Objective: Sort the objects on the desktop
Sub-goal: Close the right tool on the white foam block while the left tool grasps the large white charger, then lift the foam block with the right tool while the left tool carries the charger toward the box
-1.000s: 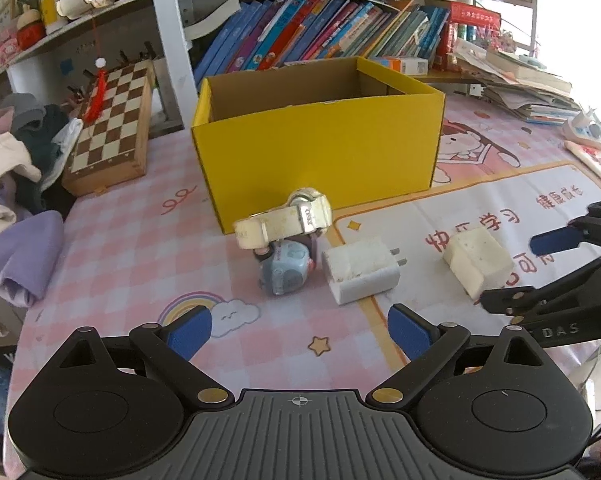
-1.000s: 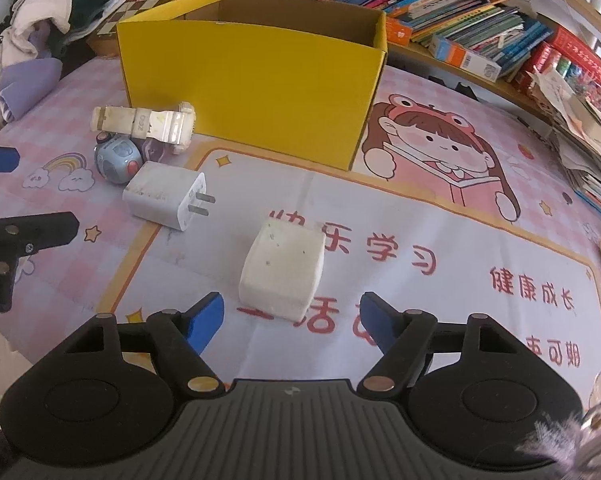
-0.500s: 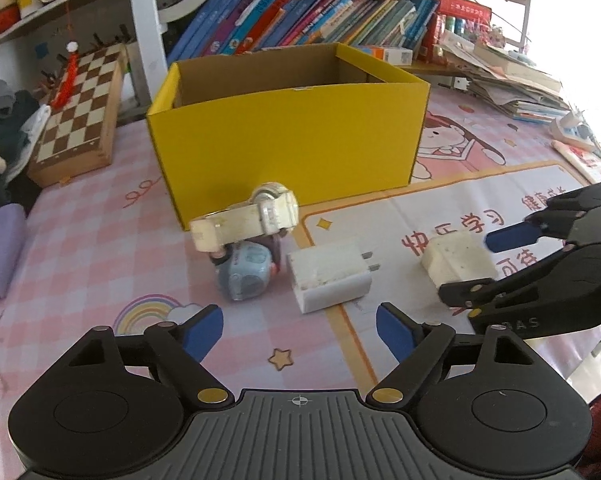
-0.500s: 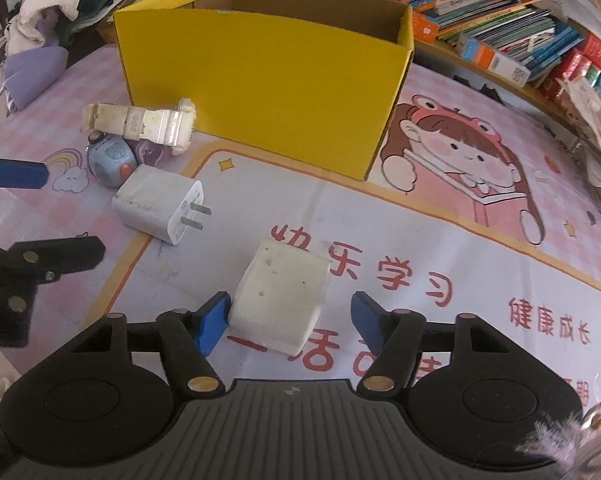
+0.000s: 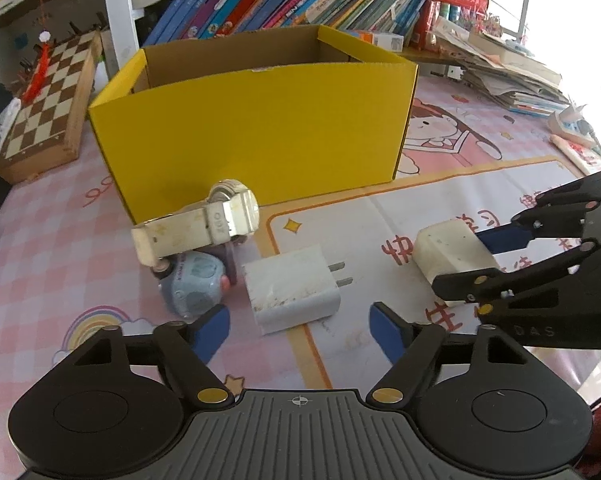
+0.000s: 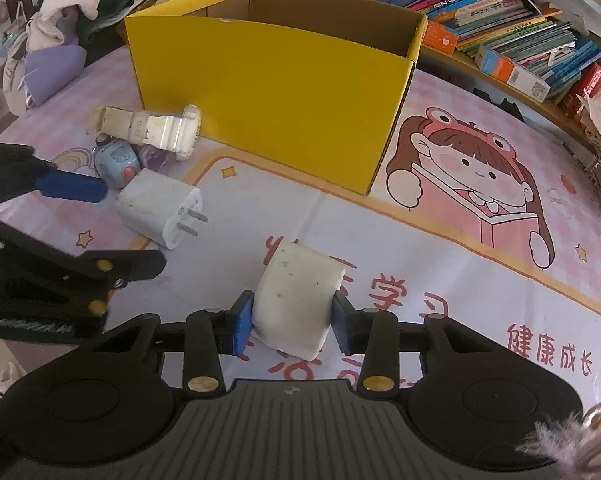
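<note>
A white plug charger (image 5: 294,294) lies on the pink desk mat just ahead of my left gripper (image 5: 298,328). Its jaws are closing, one on each side of the charger, and the pads do not touch it. My right gripper (image 6: 293,322) has a blue pad against each side of a white block (image 6: 298,300), and its jaws are still closing on it. From the left wrist view the block (image 5: 440,248) sits between the right gripper's fingers (image 5: 500,236). A cream watch (image 5: 204,228) rests on a blue round toy (image 5: 194,286) in front of the open yellow box (image 5: 260,140).
A chessboard (image 5: 48,104) leans at the back left. Rows of books (image 5: 300,4) fill the shelf behind the box, and a pile of papers (image 5: 500,68) lies at the back right. A heap of clothes (image 6: 60,32) sits at the far left.
Both pairs of jaws have narrowed. The right pads came in against the white block. The left gripper moved forward and down toward the charger.
</note>
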`<state>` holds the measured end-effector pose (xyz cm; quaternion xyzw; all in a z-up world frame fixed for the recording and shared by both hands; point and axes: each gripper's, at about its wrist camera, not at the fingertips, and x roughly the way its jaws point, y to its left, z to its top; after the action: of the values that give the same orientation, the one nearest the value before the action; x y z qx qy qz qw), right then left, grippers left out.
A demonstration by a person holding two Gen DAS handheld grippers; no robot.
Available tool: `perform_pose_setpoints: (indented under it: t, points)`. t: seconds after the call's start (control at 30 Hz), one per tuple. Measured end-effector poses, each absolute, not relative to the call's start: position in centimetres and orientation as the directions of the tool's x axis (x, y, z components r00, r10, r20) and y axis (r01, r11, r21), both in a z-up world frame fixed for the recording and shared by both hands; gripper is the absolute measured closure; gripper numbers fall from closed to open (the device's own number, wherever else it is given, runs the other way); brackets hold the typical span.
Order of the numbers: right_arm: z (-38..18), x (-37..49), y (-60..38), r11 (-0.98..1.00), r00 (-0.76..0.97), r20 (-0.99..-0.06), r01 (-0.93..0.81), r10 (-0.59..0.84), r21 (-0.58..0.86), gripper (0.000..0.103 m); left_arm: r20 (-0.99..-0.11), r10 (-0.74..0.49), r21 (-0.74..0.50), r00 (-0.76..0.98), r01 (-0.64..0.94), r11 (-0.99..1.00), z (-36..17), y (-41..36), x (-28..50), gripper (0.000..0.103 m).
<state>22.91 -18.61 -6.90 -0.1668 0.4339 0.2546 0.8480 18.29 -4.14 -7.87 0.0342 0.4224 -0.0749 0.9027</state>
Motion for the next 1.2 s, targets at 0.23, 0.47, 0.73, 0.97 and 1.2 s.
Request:
perform_pose_setpoints:
  t: [0.23,0.47,0.73,0.97,1.2]
  points:
    - [-7.0,23.3,-18.9,0.8,0.479,-0.826,-0.597,0.298,-0.058,0.065,-0.777,-0.095,-0.012,0.622,0.136,0.991,-8.7,-4.3,19.5,0.03]
    - [-7.1,23.6,-18.9,0.794,0.473,-0.827,-0.606,0.305,-0.053,0.065,-0.782,-0.084,-0.017,0.617,0.114,0.993,-9.2,-4.1,20.3,0.035]
    - [-7.0,23.6,-18.9,0.798,0.473,-0.827,-0.601,0.304,-0.051,0.065,-0.777,-0.097,-0.036,0.622,0.111,0.993,-9.1,-3.7,20.3,0.047]
    - [-6.7,23.6,-18.7,0.807,0.474,-0.824,-0.589,0.311,-0.034,0.065,-0.759,-0.136,-0.048,0.636,0.154,0.987,-7.9,-3.6,19.1,0.047]
    - [-5.1,23.7,-18.6,0.822,0.495,-0.8,-0.569,0.34,-0.003,0.066,-0.709,-0.178,-0.065,0.683,0.188,0.98,-5.4,-3.0,17.9,0.047]
